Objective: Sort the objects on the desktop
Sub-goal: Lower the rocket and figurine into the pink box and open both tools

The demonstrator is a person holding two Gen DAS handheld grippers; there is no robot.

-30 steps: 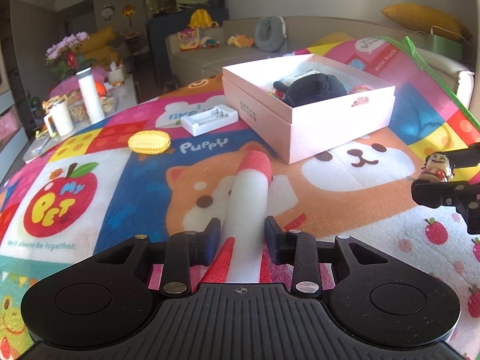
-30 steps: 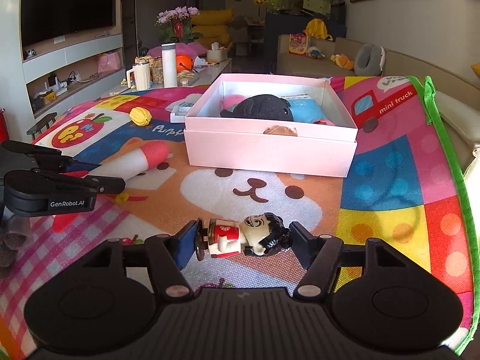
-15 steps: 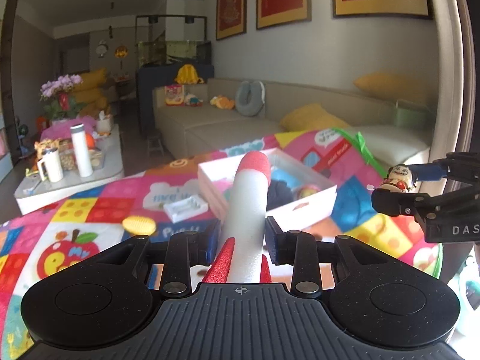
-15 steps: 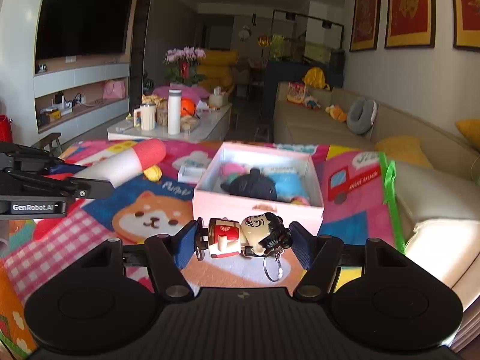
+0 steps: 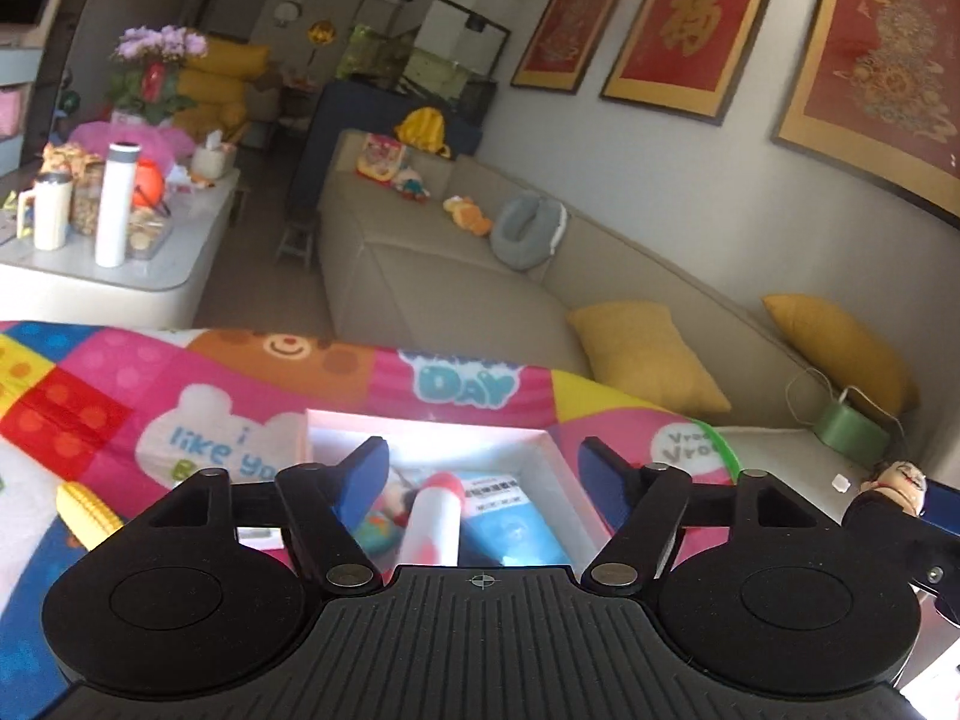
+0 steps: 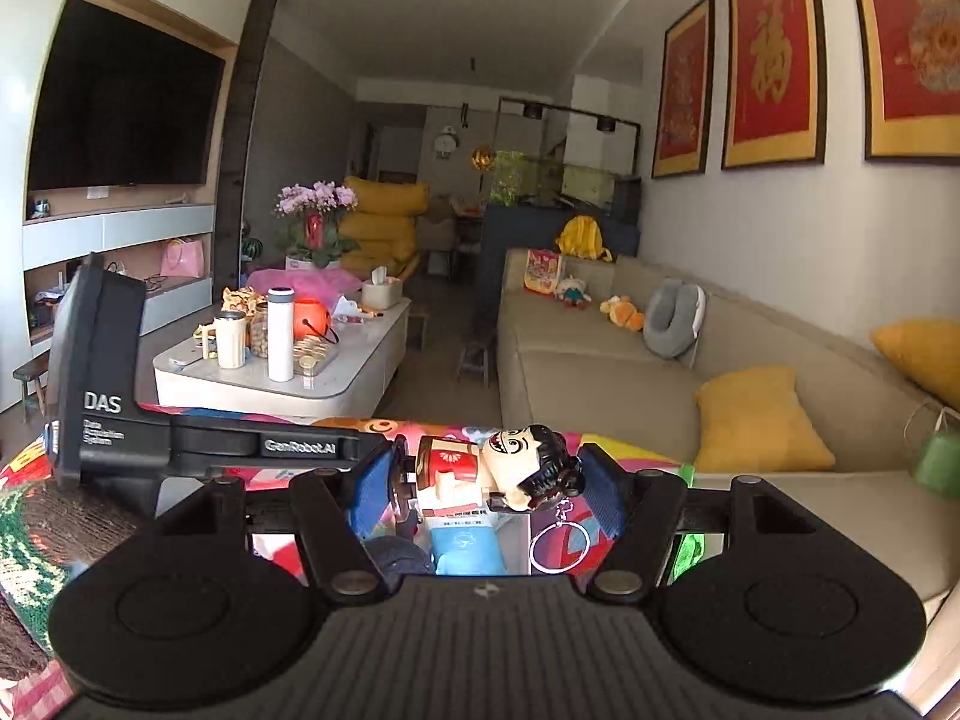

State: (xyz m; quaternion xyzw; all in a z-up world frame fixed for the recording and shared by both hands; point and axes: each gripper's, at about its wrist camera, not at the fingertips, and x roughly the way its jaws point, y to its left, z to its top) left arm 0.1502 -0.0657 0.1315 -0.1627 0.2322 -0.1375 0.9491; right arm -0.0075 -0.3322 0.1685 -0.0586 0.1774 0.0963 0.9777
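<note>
Pink box (image 5: 420, 429), white red-tipped tube (image 5: 433, 519), yellow corn toy (image 5: 87, 513).

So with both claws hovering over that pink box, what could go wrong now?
The left claw is opening, nothing gripped; the white tube beneath could land on the box's contents and roll. The figurine, clamped in the right claw, dangles a keyring that might snag.

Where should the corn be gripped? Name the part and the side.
Grip the corn across its middle, coming down from above. It lies flat on the mat, left of the box. It is long and rounded, so its narrow width should fit between the fingers. Its near end is hidden.
</note>
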